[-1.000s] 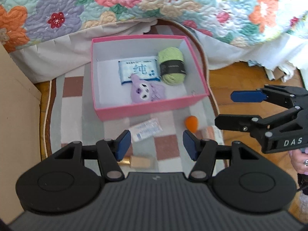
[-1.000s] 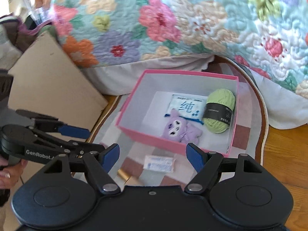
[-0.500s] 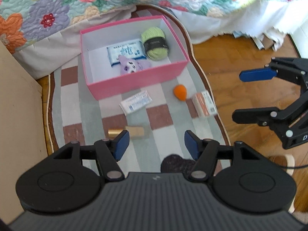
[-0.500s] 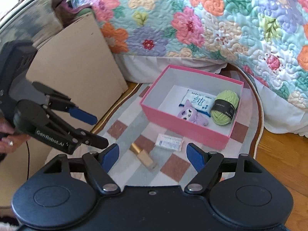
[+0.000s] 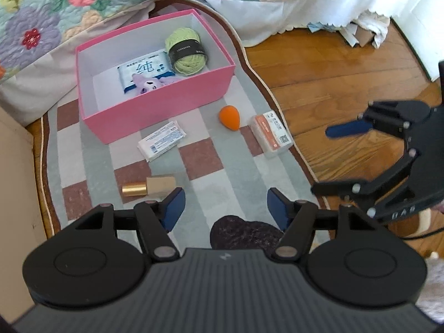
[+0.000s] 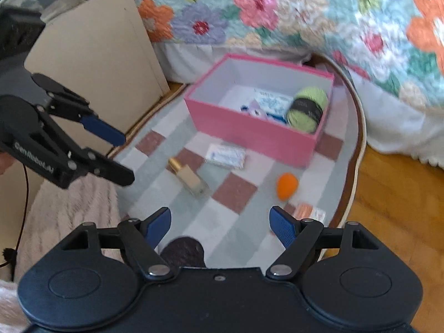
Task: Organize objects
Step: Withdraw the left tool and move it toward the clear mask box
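So the box (image 5: 155, 111) sat at the far end of the rug (image 5: 222, 183), right up against the bed (image 5: 83, 14). Inside it were a yarn ball (image 5: 187, 51) on the right, a tissue pack (image 5: 144, 69) left of that, and a plush toy (image 5: 148, 84) nearer. On the rug's near side lay a packet (image 5: 161, 140), a bottle (image 5: 148, 187) nearer still, then an egg-shaped sponge (image 5: 229, 117) and a small case (image 5: 270, 133) off right.

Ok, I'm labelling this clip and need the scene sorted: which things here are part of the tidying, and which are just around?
Part of the job:
pink box
yarn
tissue pack
plush
white packet
orange egg
small carton
gold-capped bottle

Just around:
rug
quilt
cardboard
wood floor
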Motion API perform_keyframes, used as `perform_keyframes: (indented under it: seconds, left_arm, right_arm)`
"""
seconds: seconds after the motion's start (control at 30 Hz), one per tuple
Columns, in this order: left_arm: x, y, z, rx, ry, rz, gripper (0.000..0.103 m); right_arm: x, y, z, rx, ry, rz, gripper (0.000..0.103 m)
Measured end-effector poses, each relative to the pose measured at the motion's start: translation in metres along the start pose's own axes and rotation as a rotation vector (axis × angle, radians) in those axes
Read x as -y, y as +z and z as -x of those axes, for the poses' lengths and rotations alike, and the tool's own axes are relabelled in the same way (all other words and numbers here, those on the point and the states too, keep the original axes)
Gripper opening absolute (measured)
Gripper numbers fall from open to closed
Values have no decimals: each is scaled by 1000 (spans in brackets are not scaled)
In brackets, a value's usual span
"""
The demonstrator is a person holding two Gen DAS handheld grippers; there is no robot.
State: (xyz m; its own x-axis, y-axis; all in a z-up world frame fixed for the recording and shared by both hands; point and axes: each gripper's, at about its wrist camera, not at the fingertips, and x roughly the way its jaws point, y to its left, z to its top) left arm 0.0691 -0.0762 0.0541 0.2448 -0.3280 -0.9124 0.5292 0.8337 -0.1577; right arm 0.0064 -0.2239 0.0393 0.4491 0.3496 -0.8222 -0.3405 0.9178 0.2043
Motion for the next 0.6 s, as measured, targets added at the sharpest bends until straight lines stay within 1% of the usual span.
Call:
perform_keyframes:
  seconds: [0.1,0.17,0.2,0.3,0.33,0.4,0.47,0.53,0.57,0.6]
  left_arm:
    - [7,-1,-18,-12,4,-9,64]
    - [9,2,-30,-20,-29,12,64]
    - [10,3,-37,-20,-46,25,64]
    - [14,7,-55,-17,-77,54,64]
    - [16,9,-62,-13,-83,60,64]
    - [20,12,-75,-2,-86,61,64]
    - [25,14,-88,12,-63,59,64]
    - [29,17,-101,11,-46,61,64]
    - [30,18,-109,4,-51,66,64]
    - [31,20,-117,-9,-62,77,64]
  right_arm:
    - [6,-26,-17,-28,-10,-25,82]
    - [11,-39,-24,-8,-26,-25,82]
    - [12,-46,-27,21,-46,-20,82]
    - [7,-64,-31,145,-170,59,82]
    - [6,-69,-36,161,-210,94,82]
    - [8,-77,-46,185,-261,132,82]
    - [16,-84,-56,209,-284,128,82]
    - [26,-89,-66,247,-355,91,82]
    - [31,-91,-70,259,-370,83,82]
    - [36,-92,-75,271,-363,79,81]
